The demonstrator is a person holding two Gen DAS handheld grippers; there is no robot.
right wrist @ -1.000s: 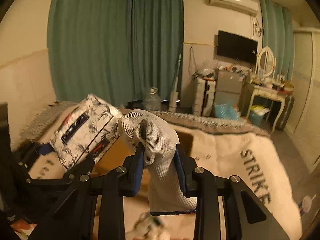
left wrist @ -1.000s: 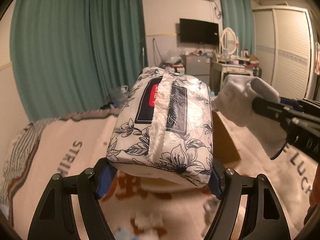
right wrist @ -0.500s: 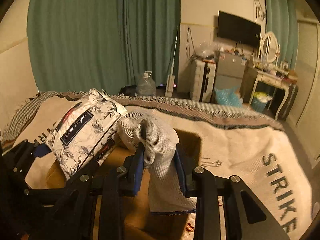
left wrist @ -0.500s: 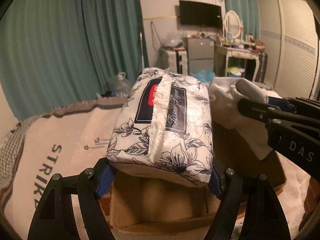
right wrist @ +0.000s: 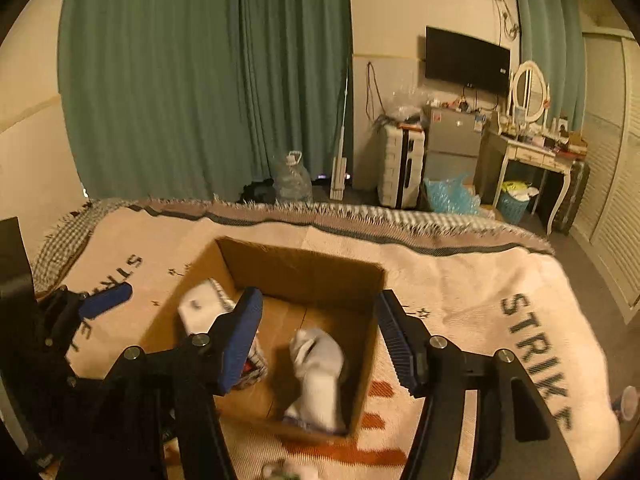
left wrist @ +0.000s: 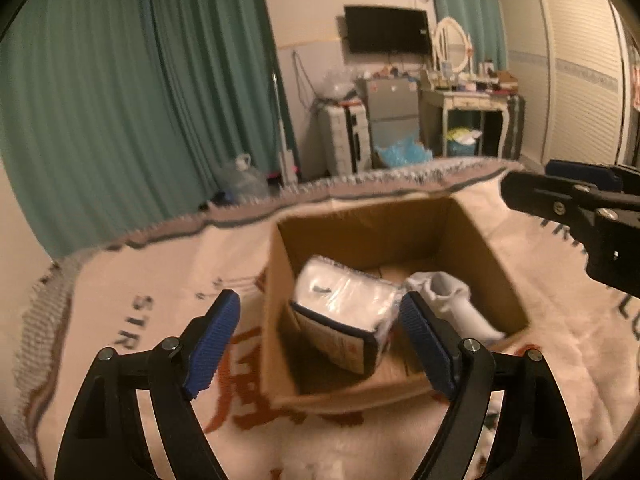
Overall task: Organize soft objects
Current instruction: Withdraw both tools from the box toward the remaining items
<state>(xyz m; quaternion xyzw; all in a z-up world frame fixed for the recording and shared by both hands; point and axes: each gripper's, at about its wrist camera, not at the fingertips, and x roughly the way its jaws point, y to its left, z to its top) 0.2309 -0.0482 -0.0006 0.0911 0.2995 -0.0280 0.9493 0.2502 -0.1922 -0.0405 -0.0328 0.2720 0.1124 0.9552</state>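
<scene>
An open cardboard box point(left wrist: 472, 236) sits on the blanket; it also shows in the right wrist view point(right wrist: 304, 268). Inside it lie the floral tissue pack point(left wrist: 344, 312), now bottom side up, and the white sock point(left wrist: 452, 300). In the right wrist view the tissue pack point(right wrist: 204, 308) is at the box's left and the sock point(right wrist: 320, 372) at its right. My left gripper point(left wrist: 320, 340) is open and empty above the box's near side. My right gripper point(right wrist: 320, 340) is open and empty above the box; it also shows in the left wrist view point(left wrist: 576, 196).
The box rests on a cream blanket point(right wrist: 480, 300) with "STRIKE" lettering and a fringed far edge. Beyond the bed are green curtains point(right wrist: 200, 80), a water jug point(right wrist: 294, 180), a suitcase point(right wrist: 400, 168), a dressing table point(right wrist: 532, 152) and a wardrobe point(left wrist: 568, 72).
Both grippers opened. The tissue pack left my left gripper and the sock left my right gripper; both now lie in the cardboard box.
</scene>
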